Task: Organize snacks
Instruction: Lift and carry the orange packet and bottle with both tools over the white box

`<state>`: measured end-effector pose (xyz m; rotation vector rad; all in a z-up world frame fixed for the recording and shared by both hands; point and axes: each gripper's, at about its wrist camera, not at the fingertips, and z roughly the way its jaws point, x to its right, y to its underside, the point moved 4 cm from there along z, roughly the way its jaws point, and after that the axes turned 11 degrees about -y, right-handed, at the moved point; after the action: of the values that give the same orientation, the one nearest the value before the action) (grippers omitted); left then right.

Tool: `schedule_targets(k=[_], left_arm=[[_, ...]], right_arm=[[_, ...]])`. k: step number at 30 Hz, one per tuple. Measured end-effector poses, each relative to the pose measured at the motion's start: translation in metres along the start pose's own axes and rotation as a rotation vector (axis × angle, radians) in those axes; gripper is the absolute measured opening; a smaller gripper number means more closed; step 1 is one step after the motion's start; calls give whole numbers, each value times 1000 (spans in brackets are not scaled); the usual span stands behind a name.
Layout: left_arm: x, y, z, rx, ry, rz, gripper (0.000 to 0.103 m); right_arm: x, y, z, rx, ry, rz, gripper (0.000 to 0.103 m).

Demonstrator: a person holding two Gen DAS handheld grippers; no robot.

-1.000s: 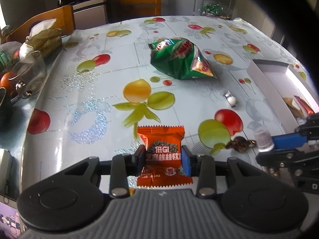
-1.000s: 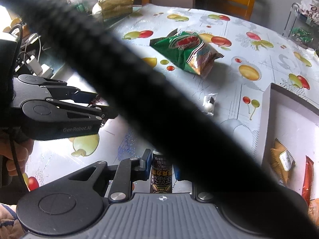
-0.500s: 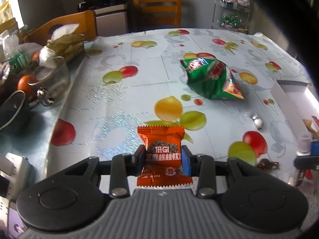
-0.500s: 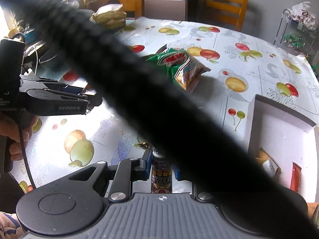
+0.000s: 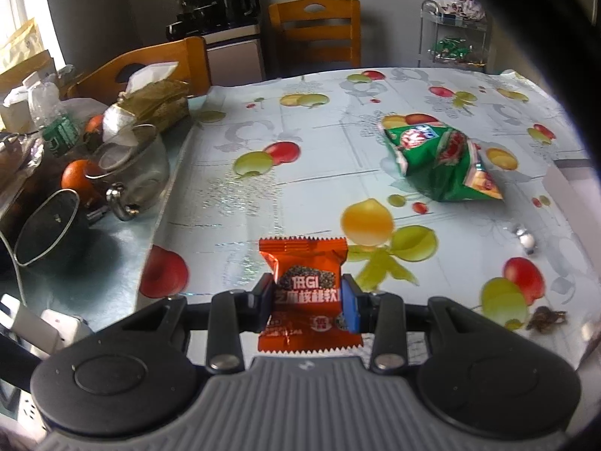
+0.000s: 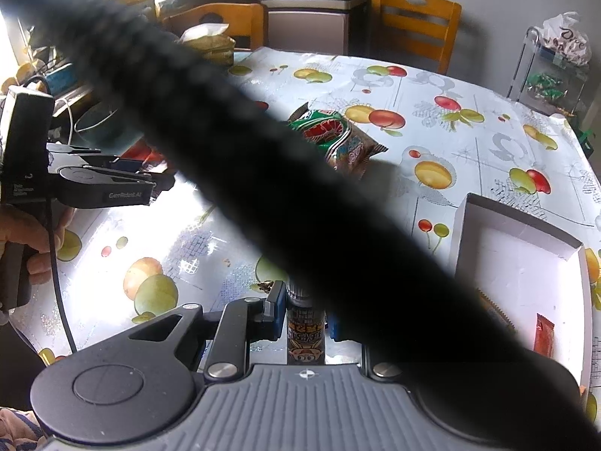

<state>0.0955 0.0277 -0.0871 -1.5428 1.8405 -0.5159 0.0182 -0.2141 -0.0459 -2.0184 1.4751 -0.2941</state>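
Observation:
My left gripper is shut on an orange snack packet and holds it above the near left part of the table. My right gripper is shut on a small dark bottle, held above the table left of the white box. The box holds a red packet. A green chip bag lies mid-table; it also shows in the right wrist view. The left gripper shows from the side in the right wrist view.
A thick black cable crosses the right wrist view and hides much of it. A glass jar, an orange and clutter stand at the table's left edge. A small white candy and a brown scrap lie on the fruit-print cloth.
Both grippers have risen and drawn back from the table with their items; the table looks farther away. The left gripper has swung left, and the right gripper no longer shows in its view.

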Motion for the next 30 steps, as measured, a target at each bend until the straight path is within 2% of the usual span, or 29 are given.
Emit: schedule_targets(k=[5, 11, 22, 30], left_arm=[[-12, 2, 5, -1, -26, -10, 35], [-6, -3, -7, 11, 31, -23, 35], [36, -32, -34, 35, 131, -49, 35], [79, -49, -55, 65, 232, -12, 35]], right_arm=[[6, -1, -7, 15, 14, 13, 24], [26, -1, -20, 42, 53, 54, 24], [62, 0, -50, 106, 108, 126, 24], [72, 4, -62, 128, 119, 157, 23]])
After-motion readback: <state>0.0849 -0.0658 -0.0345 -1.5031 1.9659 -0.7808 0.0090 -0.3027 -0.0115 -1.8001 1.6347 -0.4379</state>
